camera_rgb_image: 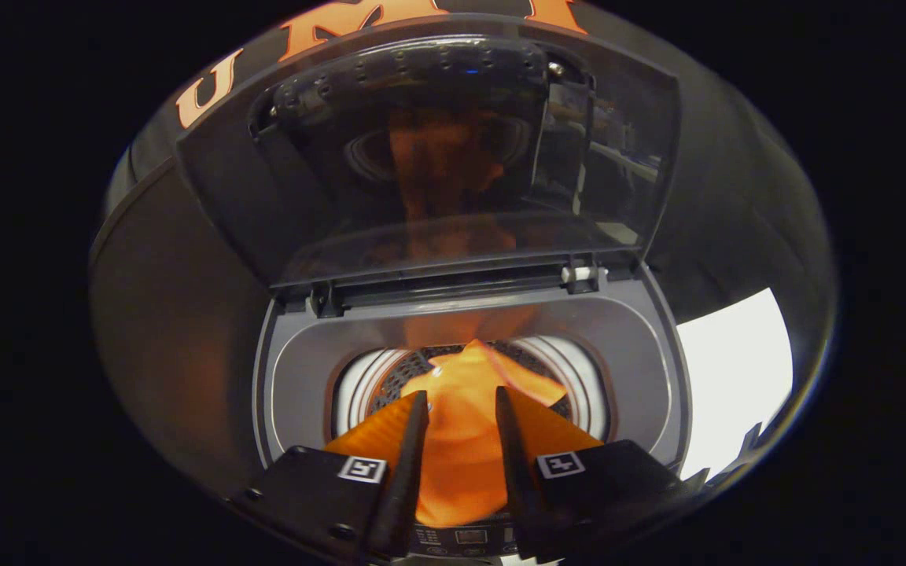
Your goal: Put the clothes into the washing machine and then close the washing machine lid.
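Observation:
An orange garment (pixel 461 464) is bunched between my two fingers and pokes out just beyond their tips, over the round drum opening (pixel 359 385) of a grey top-loading washing machine (pixel 296 369). My gripper (pixel 461 397) is shut on the garment, its fingers narrowly apart with the cloth filling the gap. The dark see-through lid (pixel 453 157) stands raised at the back of the machine, held on hinges (pixel 583 275), and mirrors the orange cloth. How far the cloth hangs into the drum is hidden by the fingers.
The machine's control panel (pixel 469 538) lies under the fingers at the near edge. Dark booth walls close in left and behind. A bright white surface (pixel 736 377) lies to the right of the machine.

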A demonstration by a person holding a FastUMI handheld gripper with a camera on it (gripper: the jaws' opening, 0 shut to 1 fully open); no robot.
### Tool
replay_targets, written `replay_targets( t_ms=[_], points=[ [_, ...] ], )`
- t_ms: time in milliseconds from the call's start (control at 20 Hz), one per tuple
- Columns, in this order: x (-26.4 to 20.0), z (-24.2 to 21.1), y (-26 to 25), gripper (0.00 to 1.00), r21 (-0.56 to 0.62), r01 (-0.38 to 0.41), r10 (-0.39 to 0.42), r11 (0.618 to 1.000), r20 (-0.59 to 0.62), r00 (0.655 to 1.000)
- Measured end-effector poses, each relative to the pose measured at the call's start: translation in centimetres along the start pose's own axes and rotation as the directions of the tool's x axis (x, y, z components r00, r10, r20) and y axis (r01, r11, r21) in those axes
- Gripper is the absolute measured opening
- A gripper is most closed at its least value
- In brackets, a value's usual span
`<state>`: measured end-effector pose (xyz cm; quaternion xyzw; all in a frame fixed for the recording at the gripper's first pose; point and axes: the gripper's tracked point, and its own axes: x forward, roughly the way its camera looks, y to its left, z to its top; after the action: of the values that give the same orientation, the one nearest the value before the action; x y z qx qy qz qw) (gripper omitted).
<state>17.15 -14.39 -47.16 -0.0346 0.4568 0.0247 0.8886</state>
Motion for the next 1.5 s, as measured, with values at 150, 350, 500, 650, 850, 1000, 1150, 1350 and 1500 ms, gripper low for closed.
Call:
replay_targets(
  t_ms=[150,350,500,650,850,1000,1150,1350,1500],
  points=[
    [-1.2,0.8,-0.4,0.84,0.0,0.022,-0.022,1.0,0.017,1.0],
    [-4.0,2.0,0.1,1.0,-0.007,0.021,-0.02,1.0,0.048,0.999],
    [-6.9,3.8,1.3,1.0,-0.022,0.005,-0.003,1.0,0.094,0.996],
    [-9.7,6.4,2.2,1.0,-0.038,-0.003,0.008,0.999,0.147,0.989],
    [-13.3,9.4,3.8,1.0,-0.045,-0.03,0.039,0.999,0.204,0.978],
    [-15.6,11.7,4.6,0.99,-0.048,-0.041,0.051,0.998,0.236,0.97],
    [-17.9,14.3,5.1,0.99,-0.047,-0.054,0.065,0.997,0.284,0.957],
    [-20.1,17.9,5.6,0.99,-0.054,-0.065,0.08,0.996,0.359,0.93],
    [-20.2,20.3,5.5,0.99,-0.064,-0.055,0.075,0.996,0.383,0.921]
  ],
)
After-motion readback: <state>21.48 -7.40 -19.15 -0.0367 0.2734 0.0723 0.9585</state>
